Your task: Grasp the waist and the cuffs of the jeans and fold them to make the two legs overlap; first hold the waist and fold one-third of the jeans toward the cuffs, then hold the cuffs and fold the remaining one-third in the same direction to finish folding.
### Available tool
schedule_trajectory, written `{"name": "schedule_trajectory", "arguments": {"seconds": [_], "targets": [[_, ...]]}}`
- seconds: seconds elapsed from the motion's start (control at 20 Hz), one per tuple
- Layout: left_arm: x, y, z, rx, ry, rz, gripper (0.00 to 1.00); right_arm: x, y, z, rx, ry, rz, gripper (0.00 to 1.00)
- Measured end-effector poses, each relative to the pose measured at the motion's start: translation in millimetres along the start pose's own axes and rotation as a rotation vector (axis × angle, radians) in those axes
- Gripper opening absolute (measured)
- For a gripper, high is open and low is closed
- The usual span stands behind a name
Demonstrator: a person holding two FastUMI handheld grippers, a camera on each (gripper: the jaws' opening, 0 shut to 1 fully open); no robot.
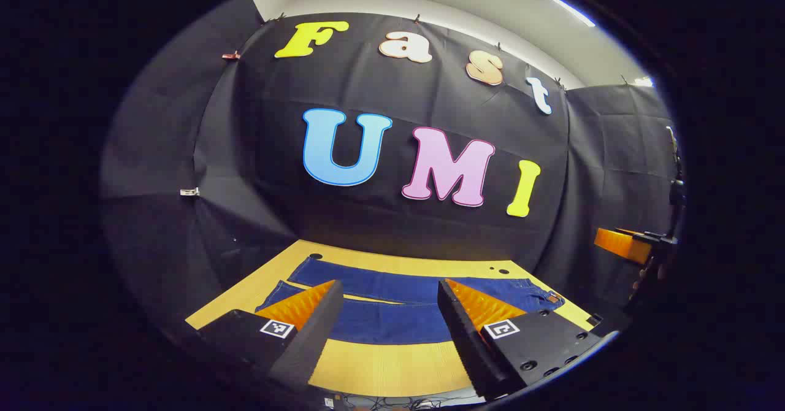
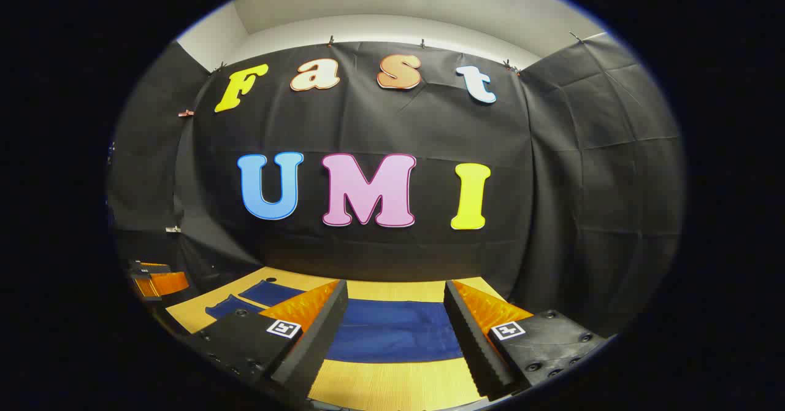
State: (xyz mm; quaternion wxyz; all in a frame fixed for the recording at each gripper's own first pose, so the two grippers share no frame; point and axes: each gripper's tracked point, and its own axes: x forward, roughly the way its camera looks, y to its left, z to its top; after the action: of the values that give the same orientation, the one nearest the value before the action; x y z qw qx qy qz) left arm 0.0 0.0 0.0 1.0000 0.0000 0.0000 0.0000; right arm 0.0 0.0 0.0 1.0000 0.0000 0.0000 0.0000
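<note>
Dark blue jeans [image 1: 392, 303] lie flat across the wooden table, both legs spread side by side. In the left gripper view the cuffs are at the left and the waist [image 1: 539, 294] with its small tag at the right. My left gripper [image 1: 389, 291] hangs open above the near leg, nothing between its fingers. In the right gripper view the jeans [image 2: 395, 331] stretch across the table, the two cuffs [image 2: 245, 300] off to the left. My right gripper [image 2: 395, 291] is open above the waist end, holding nothing. The other gripper [image 1: 625, 245] shows at the right edge of the left gripper view.
The light wooden table [image 1: 392, 368] has a bare strip along its near edge and small dark holes [image 1: 503, 270] near the back. Black cloth walls close it in at the back and sides. The left gripper [image 2: 156, 282] shows at the far left of the right gripper view.
</note>
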Motion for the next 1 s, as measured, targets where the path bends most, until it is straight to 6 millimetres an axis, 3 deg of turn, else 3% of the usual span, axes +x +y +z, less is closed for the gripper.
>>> {"name": "schedule_trajectory", "arguments": {"seconds": [0.15,0.3,0.6,1.0], "targets": [[0.9,7.4,6.6,0.082,-0.02,0.042,0.96,2.3,3.3,0.6,-0.011,-0.008,0.013,0.96],[0.2,-0.4,13.0,0.092,-0.037,0.045,0.96,2.0,3.9,-1.5,-0.02,0.0,0.023,0.96],[3.1,-5.6,8.1,0.08,-0.011,0.027,0.96,0.6,4.7,2.3,-0.024,-0.009,0.023,0.96],[6.9,0.2,5.6,0.084,-0.012,0.039,0.96,5.3,9.8,-10.8,-0.052,0.013,0.018,0.96]]}}
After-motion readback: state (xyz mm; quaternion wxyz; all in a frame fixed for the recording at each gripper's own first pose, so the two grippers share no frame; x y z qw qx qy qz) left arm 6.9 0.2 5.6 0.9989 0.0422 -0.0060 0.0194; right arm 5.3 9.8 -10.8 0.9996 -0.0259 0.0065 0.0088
